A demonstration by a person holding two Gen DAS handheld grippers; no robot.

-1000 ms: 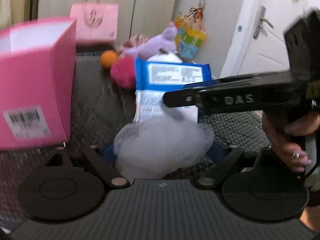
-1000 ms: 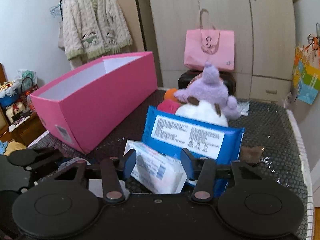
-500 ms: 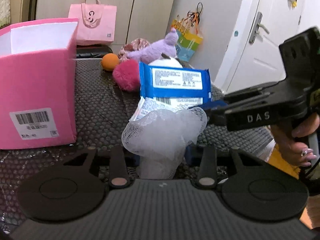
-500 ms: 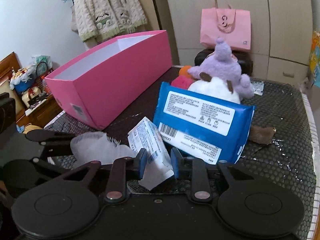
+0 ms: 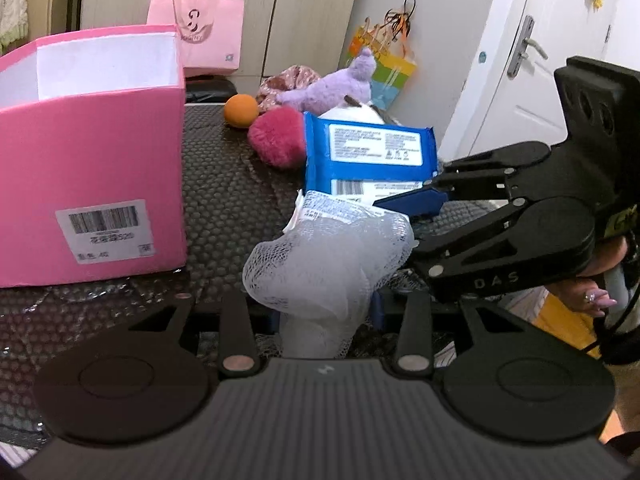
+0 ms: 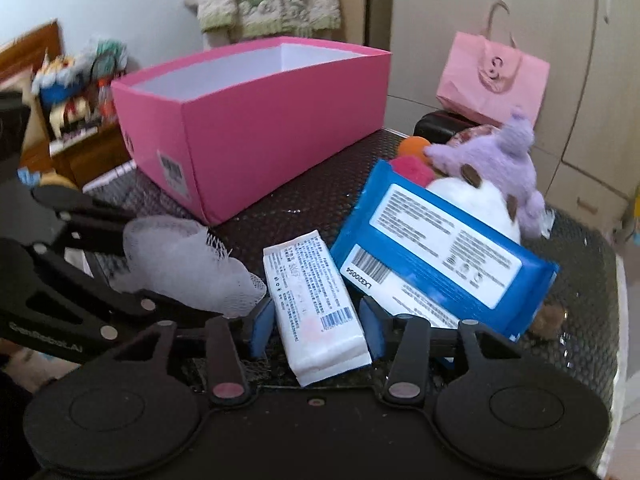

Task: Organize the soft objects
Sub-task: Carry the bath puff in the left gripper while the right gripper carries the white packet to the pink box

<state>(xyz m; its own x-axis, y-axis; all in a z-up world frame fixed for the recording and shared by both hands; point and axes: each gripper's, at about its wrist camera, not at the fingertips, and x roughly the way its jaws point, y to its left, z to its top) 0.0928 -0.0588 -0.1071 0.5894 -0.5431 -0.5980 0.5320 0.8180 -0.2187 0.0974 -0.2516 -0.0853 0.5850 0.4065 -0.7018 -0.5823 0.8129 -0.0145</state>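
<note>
My left gripper (image 5: 326, 312) is shut on a white mesh bath puff (image 5: 332, 256) and holds it above the dark mat; the puff also shows in the right wrist view (image 6: 180, 264). My right gripper (image 6: 318, 326) is shut on a small white tissue pack (image 6: 316, 308), lifted off the mat. The open pink box (image 5: 88, 152) stands to the left, also in the right wrist view (image 6: 256, 120). A blue wipes pack (image 6: 440, 248) leans on plush toys behind.
A purple plush (image 6: 504, 160), a white plush (image 6: 468, 196), a red pom (image 5: 276, 140) and an orange ball (image 5: 240, 110) sit at the back of the mat. A pink paper bag (image 6: 492, 76) stands behind. The right gripper's body (image 5: 520, 236) is close to the puff's right.
My right gripper closed on the tissue pack and lifted it. My left gripper closed on the puff and raised it, turning toward the pink box.
</note>
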